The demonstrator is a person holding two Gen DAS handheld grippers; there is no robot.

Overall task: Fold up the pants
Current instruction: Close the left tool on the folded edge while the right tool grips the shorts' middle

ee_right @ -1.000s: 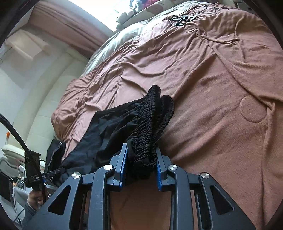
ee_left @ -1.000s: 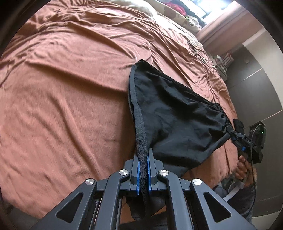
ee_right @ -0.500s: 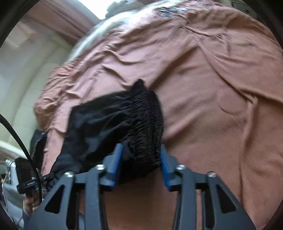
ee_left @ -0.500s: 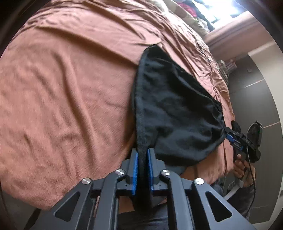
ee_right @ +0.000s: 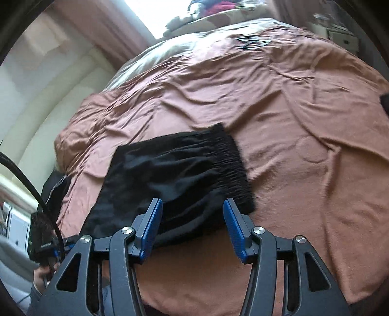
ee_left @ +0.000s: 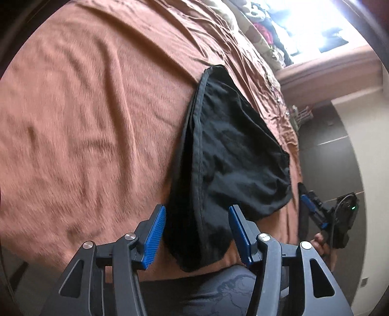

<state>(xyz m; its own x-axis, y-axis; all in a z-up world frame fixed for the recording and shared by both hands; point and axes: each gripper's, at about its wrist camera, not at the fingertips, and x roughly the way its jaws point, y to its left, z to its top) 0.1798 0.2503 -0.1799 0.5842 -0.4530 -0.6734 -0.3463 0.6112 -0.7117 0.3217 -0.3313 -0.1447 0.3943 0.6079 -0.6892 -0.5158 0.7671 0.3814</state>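
Note:
The black pants (ee_left: 226, 158) lie folded flat on the rust-brown bedspread (ee_left: 85, 121) near the bed's front edge. My left gripper (ee_left: 197, 233) is open, its blue pads on either side of the pants' near hem end, gripping nothing. In the right wrist view the pants (ee_right: 175, 177) show their gathered elastic waistband (ee_right: 233, 167) on the right. My right gripper (ee_right: 192, 228) is open just in front of the waistband end, holding nothing. The right gripper also shows in the left wrist view (ee_left: 316, 211) at the far right.
The bedspread (ee_right: 291, 97) is wrinkled and stretches far beyond the pants. Pillows and clothes (ee_right: 218, 9) lie at the head under a bright window. A dark garment (ee_right: 56, 184) hangs off the bed's left corner. A wall (ee_left: 364, 145) stands beside the bed.
Both grippers have opened and let go of the pants, which now lie flat on the bed. Both have drawn back slightly toward the bed's front edge.

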